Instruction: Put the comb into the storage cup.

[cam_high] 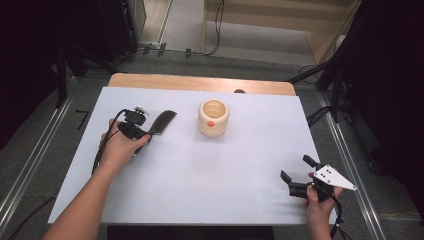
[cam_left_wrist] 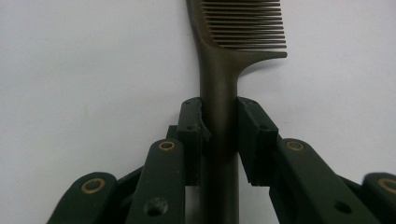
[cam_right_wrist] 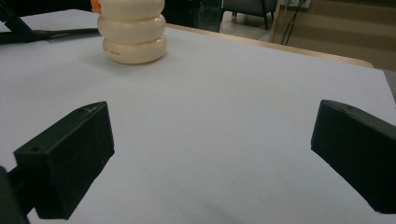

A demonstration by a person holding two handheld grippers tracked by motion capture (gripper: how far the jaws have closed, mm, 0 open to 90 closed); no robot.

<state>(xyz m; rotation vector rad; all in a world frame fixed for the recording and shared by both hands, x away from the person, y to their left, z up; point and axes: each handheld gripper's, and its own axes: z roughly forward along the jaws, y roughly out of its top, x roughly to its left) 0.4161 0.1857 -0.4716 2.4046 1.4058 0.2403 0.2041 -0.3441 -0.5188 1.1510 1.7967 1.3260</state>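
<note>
Here: one comb (cam_left_wrist: 219,93), one cream holder (cam_high: 213,117), two hand-held grippers.

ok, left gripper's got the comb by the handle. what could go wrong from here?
1. The left gripper pinches the comb on its narrow handle, with the toothed head sticking far out; the comb may pivot or slip when lifted.
2. The cream holder has a small mouth, so a tilted comb could catch its rim and tip it.
3. The right gripper is open and far off, so it cannot steady the holder.
</note>
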